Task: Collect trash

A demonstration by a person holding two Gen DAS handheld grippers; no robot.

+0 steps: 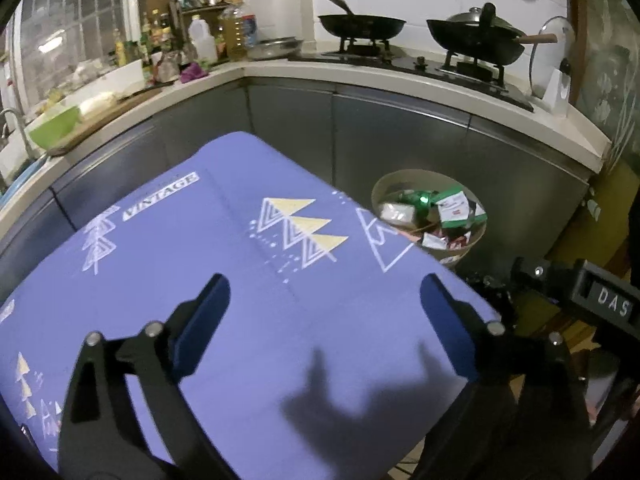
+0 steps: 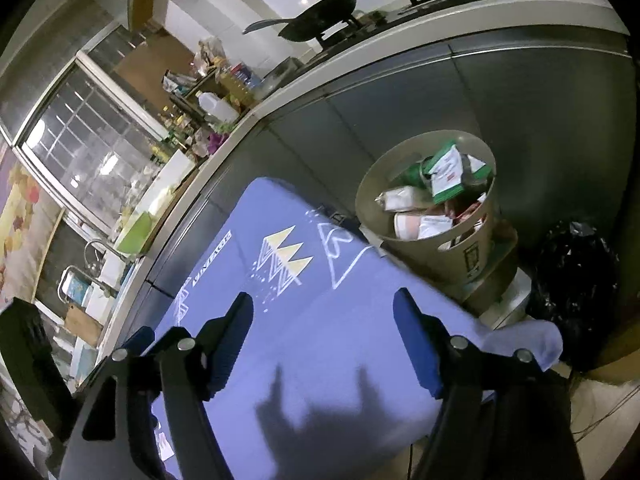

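A beige round trash bin [image 1: 460, 254] [image 2: 476, 246] stands past the table's far right corner, holding several wrappers, green-and-white packets [image 1: 452, 208] [image 2: 446, 176] and crumpled paper. My left gripper [image 1: 326, 294] hangs over the purple-blue tablecloth [image 1: 224, 280] with its blue-padded fingers wide apart and nothing between them. My right gripper [image 2: 322, 312] is open too, above the same cloth [image 2: 304, 344], pointing toward the bin, with nothing between its fingers. In the left wrist view, part of the right gripper's black body [image 1: 580, 292] shows at the right edge.
Grey cabinet fronts [image 1: 400, 148] run behind the table under a pale counter with two woks on a stove [image 1: 416, 56], bottles [image 1: 200, 40] and a green bowl [image 1: 54, 126]. A black plastic bag [image 2: 572, 280] lies right of the bin. A sink tap [image 2: 96, 248] is at the left.
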